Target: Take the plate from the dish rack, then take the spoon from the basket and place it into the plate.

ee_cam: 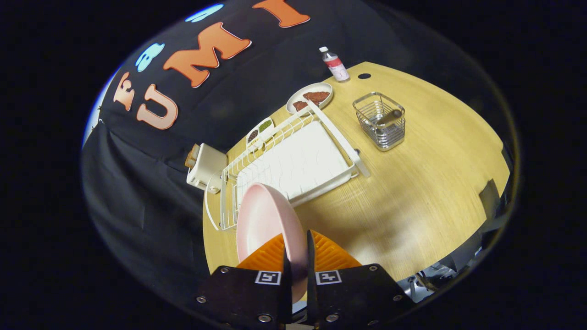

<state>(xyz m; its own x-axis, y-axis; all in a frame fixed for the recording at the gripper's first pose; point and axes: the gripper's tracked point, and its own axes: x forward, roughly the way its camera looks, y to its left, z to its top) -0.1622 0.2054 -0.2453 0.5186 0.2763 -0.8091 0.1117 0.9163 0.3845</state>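
Tool (297, 247) is nearly closed, both orange fingers (268, 254) pressing the rim of the pink plate (266, 220), held upright beside the dish rack (293, 160).

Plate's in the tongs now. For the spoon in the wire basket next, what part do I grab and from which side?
With the tongs shut on the pink plate, the spoon leans inside the wire basket on the table, past the dish rack. Only the basket's open top gives access, so probably come straight down and pinch its uppermost end. Which end that is, I can't tell.
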